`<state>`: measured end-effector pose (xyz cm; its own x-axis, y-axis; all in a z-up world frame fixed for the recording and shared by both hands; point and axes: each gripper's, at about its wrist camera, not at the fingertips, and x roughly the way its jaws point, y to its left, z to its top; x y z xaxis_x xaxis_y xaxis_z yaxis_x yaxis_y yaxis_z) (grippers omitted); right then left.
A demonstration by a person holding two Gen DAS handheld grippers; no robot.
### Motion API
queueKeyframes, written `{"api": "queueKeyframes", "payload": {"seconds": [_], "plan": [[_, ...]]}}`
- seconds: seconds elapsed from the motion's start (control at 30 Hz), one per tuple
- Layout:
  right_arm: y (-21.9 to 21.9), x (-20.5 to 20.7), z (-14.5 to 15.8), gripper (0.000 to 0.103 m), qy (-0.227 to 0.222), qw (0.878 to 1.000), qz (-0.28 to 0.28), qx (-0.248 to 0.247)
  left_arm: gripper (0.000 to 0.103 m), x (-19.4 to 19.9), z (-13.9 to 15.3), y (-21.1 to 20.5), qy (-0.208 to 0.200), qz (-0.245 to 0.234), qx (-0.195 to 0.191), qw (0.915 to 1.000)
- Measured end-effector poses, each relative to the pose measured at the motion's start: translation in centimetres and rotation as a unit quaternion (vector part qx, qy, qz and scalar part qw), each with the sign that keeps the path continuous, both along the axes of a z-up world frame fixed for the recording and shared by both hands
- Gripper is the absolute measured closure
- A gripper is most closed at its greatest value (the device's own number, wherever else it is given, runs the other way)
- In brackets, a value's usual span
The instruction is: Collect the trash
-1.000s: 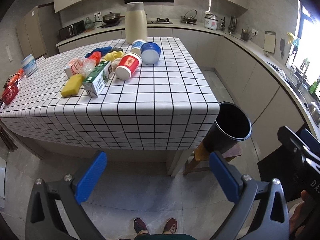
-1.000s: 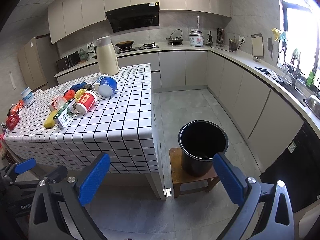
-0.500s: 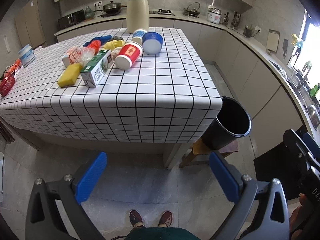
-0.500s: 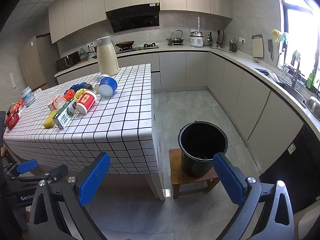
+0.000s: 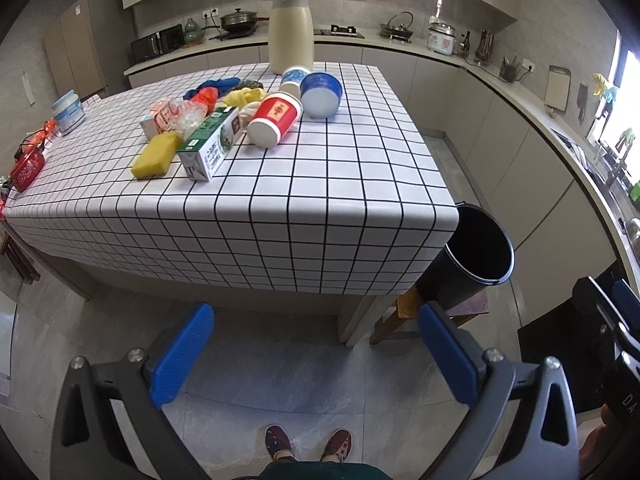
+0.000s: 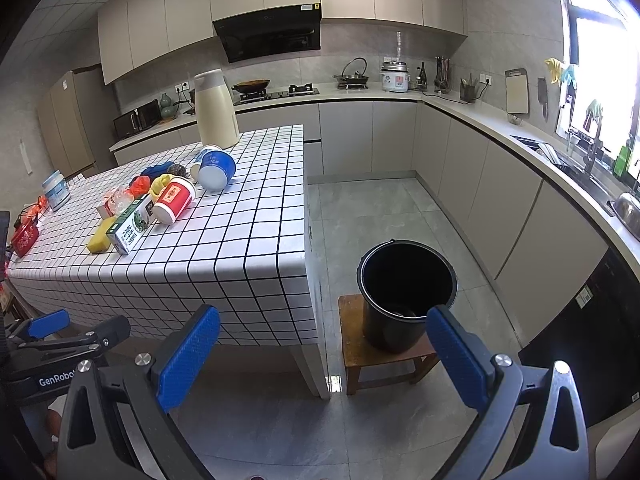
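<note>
- The trash lies in a loose cluster on the desk (image 5: 312,200), at about 11 o'clock in the left wrist view: a red paper cup (image 5: 275,119) on its side, a blue bowl (image 5: 321,89) tipped over just beside it, a green-and-white carton (image 5: 211,143), a yellow sponge (image 5: 156,155), and crumpled wrappers (image 5: 188,114) behind.
- The black bucket (image 6: 406,288) stands on a small wooden stool (image 6: 380,356) at the desk's right corner, about 3 o'clock from the pile.
- The left gripper (image 5: 316,356) is spread wide and holds nothing; the right gripper (image 6: 324,356) is likewise wide and empty. Both hang off the desk's near edge, well apart from the trash.
- Handling, as a judgement: the cup and carton look light and thin-walled, so a firm squeeze would crush them; grip the cup across its middle, the carton across its narrow faces. The sponge is soft and forgiving. The wrappers are flimsy and may slip.
- Against a second ago, the left wrist view sits higher and closer, so more of the desk top shows; the right view has barely changed.
</note>
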<state>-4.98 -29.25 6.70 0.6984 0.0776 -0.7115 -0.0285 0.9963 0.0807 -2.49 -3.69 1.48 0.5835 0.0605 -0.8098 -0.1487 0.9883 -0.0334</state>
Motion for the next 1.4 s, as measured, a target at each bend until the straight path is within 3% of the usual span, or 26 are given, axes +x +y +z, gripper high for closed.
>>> {"api": "queueKeyframes", "payload": {"seconds": [0.87,1.13,1.4], "plan": [[0.5,1.1,-0.7,0.0,-0.002,0.999,0.032,0.006,0.0,0.5,0.5,1.2,-0.015,0.022,0.0,0.9996],[2.0,2.7,-1.0,0.0,-0.008,0.998,0.06,0.018,0.0,1.0,0.4,3.5,-0.013,0.052,0.016,0.9984],[6.1,5.5,-1.5,0.0,-0.005,0.996,0.085,0.02,0.0,2.9,0.0,8.8,-0.016,0.086,0.029,0.9957]]}}
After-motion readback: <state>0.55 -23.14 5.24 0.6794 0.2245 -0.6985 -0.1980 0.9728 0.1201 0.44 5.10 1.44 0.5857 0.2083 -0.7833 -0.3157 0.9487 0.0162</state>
